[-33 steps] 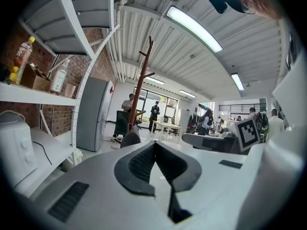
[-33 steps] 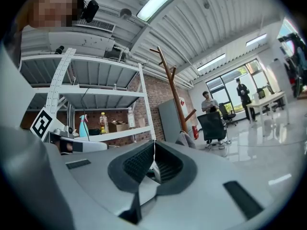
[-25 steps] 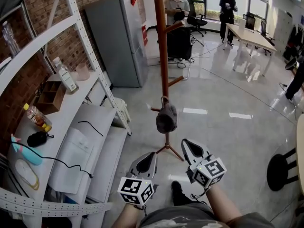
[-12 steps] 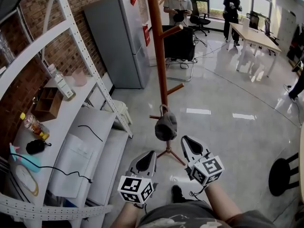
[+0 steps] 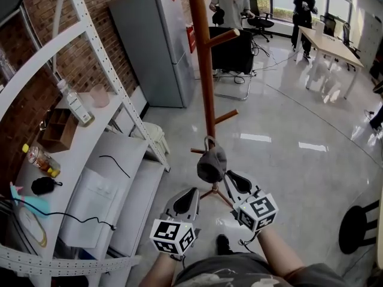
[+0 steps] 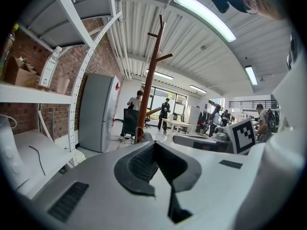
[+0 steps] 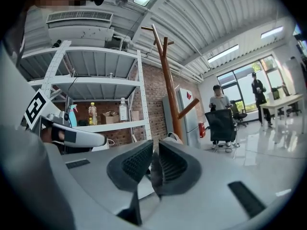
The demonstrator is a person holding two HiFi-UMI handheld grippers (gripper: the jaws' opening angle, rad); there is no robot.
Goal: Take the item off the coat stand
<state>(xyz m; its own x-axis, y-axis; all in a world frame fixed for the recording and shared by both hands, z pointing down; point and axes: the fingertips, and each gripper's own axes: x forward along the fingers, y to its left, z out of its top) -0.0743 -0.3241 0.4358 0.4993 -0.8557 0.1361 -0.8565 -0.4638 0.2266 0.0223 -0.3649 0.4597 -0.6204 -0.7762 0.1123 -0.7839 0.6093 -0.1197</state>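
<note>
Head view: left gripper (image 5: 189, 194) and right gripper (image 5: 230, 178) nearest, jaws together, holding nothing. Just beyond at 12 o'clock, grey cap (image 5: 211, 164) hangs on a low peg of the coat stand (image 5: 205, 70). Approach step, I judge; next needs jaws parted around the grey cap.

Head cam: high, facing steeply down, coat stand (image 5: 206, 88) close ahead. 2 gripper cams: low beside its base, tilted up its pole. All 3 share stand, fridge (image 5: 152, 46), shelving (image 5: 99, 70).
</note>
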